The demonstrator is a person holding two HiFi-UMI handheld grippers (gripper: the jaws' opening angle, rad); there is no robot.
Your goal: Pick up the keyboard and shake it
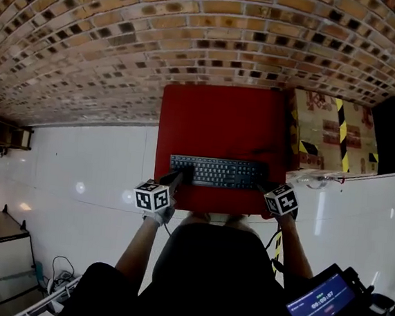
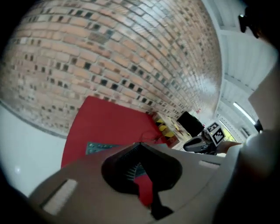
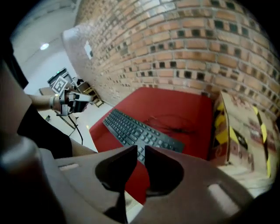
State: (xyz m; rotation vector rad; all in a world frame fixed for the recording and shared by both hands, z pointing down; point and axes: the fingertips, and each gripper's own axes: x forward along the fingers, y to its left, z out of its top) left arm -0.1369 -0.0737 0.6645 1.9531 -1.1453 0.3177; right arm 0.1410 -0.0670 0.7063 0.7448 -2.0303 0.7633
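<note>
Person's dark clothing [image 1: 204,272] fills foreground. Keyboard [image 1: 217,172] lies flat on red table [image 1: 215,121], near front edge, not yet lifted. Left gripper [image 1: 177,178] by keyboard's left end, jaws together, empty. Right gripper [image 1: 264,189] by right end, jaws barely apart, nothing between. Grasp, lift, shake all remain.

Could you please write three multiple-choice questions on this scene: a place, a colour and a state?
1. Where does the keyboard lie? A on the red table; B on the floor; C on a box.
2. What colour is the keyboard? A white; B black; C red.
3. How do the left gripper's jaws stand? A wide apart; B shut on a cable; C together, empty.
Answers: A, it rests flat on the red top; B, its keys and frame are black; C, the left gripper view shows the tips meeting with nothing between.
</note>
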